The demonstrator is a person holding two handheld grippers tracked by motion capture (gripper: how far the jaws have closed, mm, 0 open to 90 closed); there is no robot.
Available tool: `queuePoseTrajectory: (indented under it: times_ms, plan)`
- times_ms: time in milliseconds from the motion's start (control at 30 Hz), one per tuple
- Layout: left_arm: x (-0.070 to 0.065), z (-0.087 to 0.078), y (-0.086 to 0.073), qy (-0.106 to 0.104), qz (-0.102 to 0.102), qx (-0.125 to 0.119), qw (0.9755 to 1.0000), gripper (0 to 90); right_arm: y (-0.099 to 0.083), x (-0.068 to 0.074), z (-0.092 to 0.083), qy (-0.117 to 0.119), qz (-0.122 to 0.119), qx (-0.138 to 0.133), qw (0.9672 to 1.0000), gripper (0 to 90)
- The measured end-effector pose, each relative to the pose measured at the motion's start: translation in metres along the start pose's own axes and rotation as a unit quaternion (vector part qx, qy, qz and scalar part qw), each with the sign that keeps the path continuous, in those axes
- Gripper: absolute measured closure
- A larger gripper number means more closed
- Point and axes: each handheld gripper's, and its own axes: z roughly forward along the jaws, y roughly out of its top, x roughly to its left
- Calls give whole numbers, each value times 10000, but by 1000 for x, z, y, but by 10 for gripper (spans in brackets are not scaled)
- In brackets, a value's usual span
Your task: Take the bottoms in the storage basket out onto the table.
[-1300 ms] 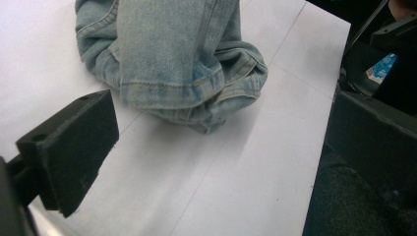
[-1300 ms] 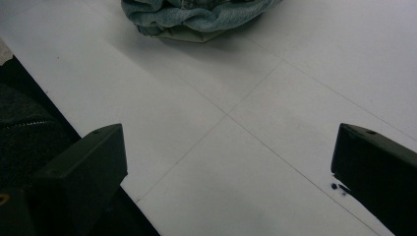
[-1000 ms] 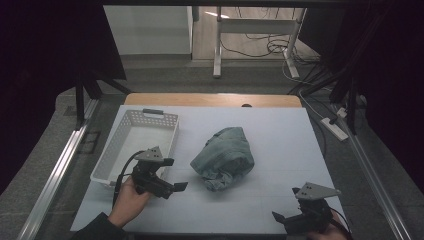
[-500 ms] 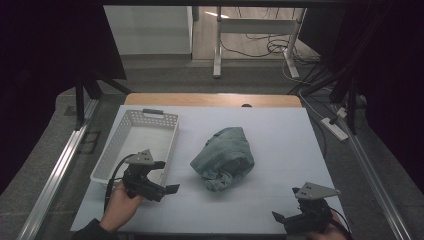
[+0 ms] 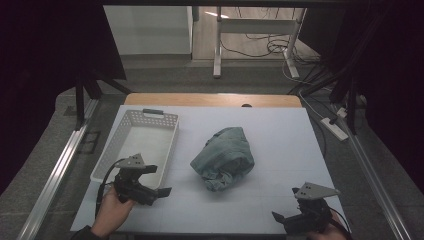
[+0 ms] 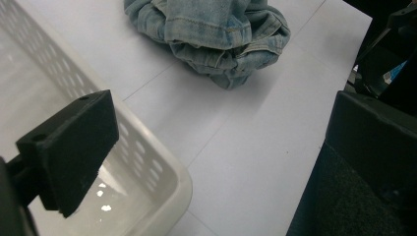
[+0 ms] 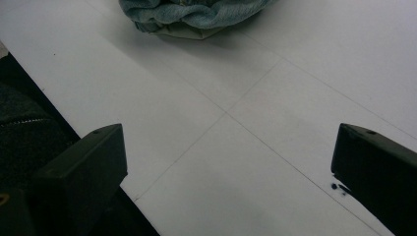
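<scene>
Lying bunched mid-bench, denim garment (image 5: 223, 158); white basket (image 5: 131, 145) to its left. Left tongs (image 5: 156, 181) over basket's near corner, right tongs (image 5: 285, 222) near-right, both spread apart, empty.

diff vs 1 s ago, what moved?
The left gripper pulled back toward the person and left, away from the crumpled jeans, ending by the basket's near corner, jaws open, holding nothing. Right gripper, jeans and basket stayed put.

High view overhead, facing forward; both gripper views low, close, sharing crumpled jeans (image 5: 223, 158).
</scene>
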Motion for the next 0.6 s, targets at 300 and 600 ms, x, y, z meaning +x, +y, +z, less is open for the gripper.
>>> queuePoseTrajectory:
  times_ms: [300,600]
  plan:
    - [2,-10,-12,77,-145,-14,9999,2,0,0,0,0,-22,23,10000,7]
    - [6,-22,-26,115,-354,-49,9993,1,0,0,1,3,-24,47,10000,7]
